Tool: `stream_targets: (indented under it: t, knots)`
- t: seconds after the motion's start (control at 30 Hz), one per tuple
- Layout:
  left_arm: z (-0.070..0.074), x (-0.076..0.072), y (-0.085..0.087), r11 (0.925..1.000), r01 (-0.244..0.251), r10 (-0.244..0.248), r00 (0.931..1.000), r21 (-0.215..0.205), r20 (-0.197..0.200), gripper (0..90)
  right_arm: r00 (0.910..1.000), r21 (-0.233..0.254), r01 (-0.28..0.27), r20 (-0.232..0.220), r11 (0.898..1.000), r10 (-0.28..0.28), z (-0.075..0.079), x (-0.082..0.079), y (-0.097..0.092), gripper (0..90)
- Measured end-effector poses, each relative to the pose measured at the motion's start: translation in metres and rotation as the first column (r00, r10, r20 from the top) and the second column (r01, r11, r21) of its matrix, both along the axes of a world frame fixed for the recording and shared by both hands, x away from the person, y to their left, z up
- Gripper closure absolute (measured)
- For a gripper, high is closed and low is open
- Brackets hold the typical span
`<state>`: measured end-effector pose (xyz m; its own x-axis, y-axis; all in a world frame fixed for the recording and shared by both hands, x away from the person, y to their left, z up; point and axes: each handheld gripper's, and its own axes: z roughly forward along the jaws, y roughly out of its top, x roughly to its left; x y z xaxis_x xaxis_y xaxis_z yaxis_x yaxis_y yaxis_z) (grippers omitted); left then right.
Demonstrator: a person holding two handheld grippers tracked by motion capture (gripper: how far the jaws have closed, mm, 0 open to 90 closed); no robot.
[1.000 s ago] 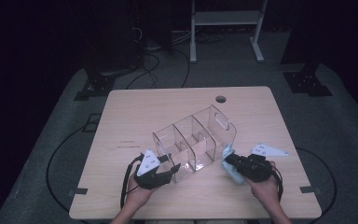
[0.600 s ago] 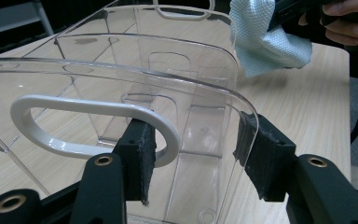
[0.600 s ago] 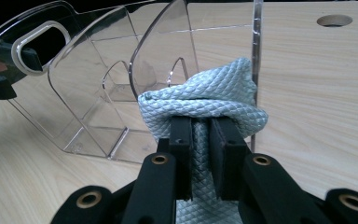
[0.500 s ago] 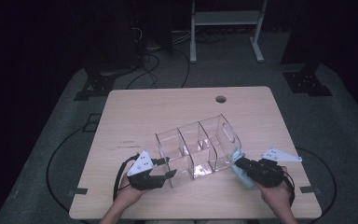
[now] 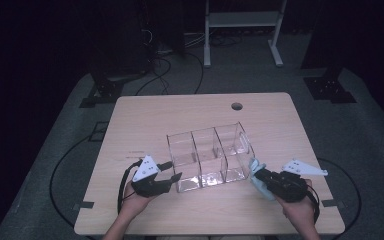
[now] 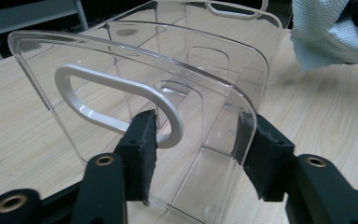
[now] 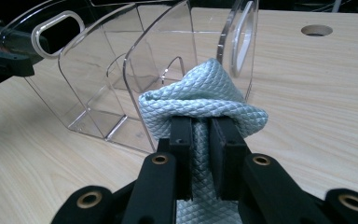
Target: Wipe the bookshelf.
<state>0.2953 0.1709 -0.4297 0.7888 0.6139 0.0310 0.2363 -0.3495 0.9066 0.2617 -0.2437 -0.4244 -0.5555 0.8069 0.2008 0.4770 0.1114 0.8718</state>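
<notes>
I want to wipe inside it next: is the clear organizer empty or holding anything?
Empty. In the high view all three compartments of the clear organizer show only bare plastic and the table through it.

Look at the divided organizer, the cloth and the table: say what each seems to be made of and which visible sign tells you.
Organizer: seemingly clear hard plastic, glossy; the table shows through its walls, and the edges catch highlights.
Cloth: pale blue woven fabric, probably microfibre; a diamond-textured surface folds softly in the right hand-held gripper.
Table: light wood or wood-look laminate, matte; faint grain lines.

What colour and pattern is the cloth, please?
Pale blue cloth, diamond-quilted weave; clearest in the right gripper view.
</notes>
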Motion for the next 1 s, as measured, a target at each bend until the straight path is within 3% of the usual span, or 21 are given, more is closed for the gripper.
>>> stream_targets:
  t: [0.4,0.73,1.0]
  knots:
    - [0.001,0.018,0.010,0.9969,-0.078,0.078,0.9969,-0.005,-0.007,59.4,0.9997,-0.034,-0.015,-0.019,0.999,0.015,0.000,0.022,0.014,79.7]
    - [-0.004,0.036,0.019,0.9878,-0.144,0.142,0.9895,-0.061,-0.027,62.2,0.9994,-0.059,-0.027,-0.024,0.998,0.026,0.001,0.034,0.025,79.7]
    - [-0.001,0.052,0.019,0.9852,-0.164,0.163,0.9864,-0.050,-0.023,64.1,0.9995,-0.059,-0.026,-0.018,0.998,0.025,0.001,0.041,0.029,79.6]
